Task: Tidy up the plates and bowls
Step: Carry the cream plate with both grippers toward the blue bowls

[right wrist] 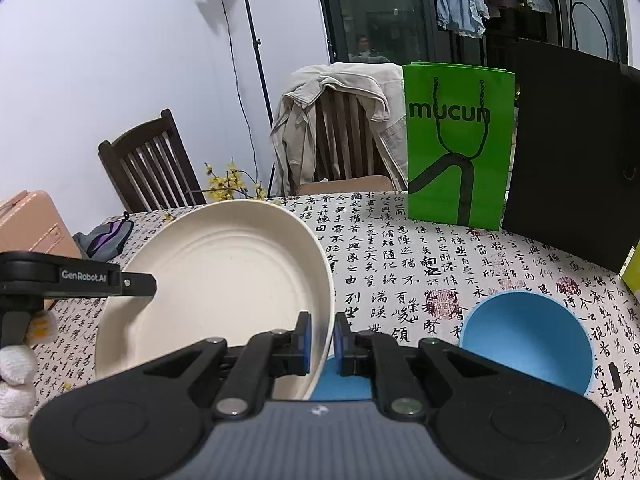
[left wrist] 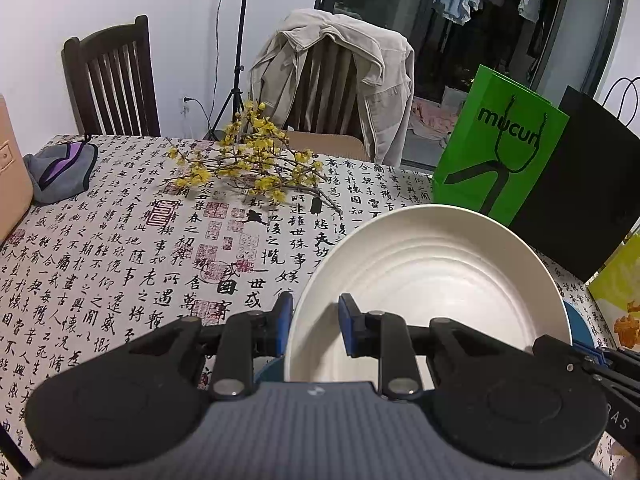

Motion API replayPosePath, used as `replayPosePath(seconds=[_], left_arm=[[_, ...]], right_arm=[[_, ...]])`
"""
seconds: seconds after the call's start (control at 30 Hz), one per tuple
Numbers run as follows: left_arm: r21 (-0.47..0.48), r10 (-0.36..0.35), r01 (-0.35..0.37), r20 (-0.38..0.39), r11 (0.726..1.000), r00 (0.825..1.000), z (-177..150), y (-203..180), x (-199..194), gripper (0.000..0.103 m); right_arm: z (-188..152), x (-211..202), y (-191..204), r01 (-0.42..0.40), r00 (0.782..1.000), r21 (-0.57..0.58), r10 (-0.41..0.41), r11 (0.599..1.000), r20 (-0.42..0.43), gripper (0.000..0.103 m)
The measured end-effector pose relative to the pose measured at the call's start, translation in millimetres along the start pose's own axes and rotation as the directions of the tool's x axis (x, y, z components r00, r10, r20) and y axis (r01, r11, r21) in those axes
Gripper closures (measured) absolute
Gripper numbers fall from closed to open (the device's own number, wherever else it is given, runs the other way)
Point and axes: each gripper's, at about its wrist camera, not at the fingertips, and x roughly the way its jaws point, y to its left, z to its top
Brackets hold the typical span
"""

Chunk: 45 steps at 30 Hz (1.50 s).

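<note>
A cream-white deep plate (left wrist: 432, 276) hangs tilted above the patterned tablecloth (left wrist: 120, 264), held from both sides. My left gripper (left wrist: 316, 304) is shut on its left rim, one blue pad outside and one inside. My right gripper (right wrist: 322, 320) is shut on the opposite rim of the same plate (right wrist: 224, 280). The left gripper (right wrist: 136, 280) also shows at the left of the right wrist view, carried by a gloved hand (right wrist: 16, 364). A blue dish (right wrist: 340, 384) lies under the plate, mostly hidden. A blue bowl (right wrist: 528, 340) stands on the cloth to the right.
A green paper bag (right wrist: 460, 140) and a black bag (right wrist: 572, 160) stand at the back right. A yellow flowering branch (left wrist: 248, 160) and a grey-purple pouch (left wrist: 60, 172) lie at the far side. Chairs (left wrist: 116, 80), one with a jacket (left wrist: 340, 80), line the far edge.
</note>
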Motion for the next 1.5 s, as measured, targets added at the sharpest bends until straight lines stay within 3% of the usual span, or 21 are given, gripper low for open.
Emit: replayPosePath(seconds=[1.5], left_arm=[[-0.018,-0.005,0.006,0.042,1.0,0.999,-61.8,21.1,-57.5,0.078]], right_arm=[[-53.2,-57.1,29.4,-0.01,0.999,-0.008,0.01,1.0,0.036,0.092]])
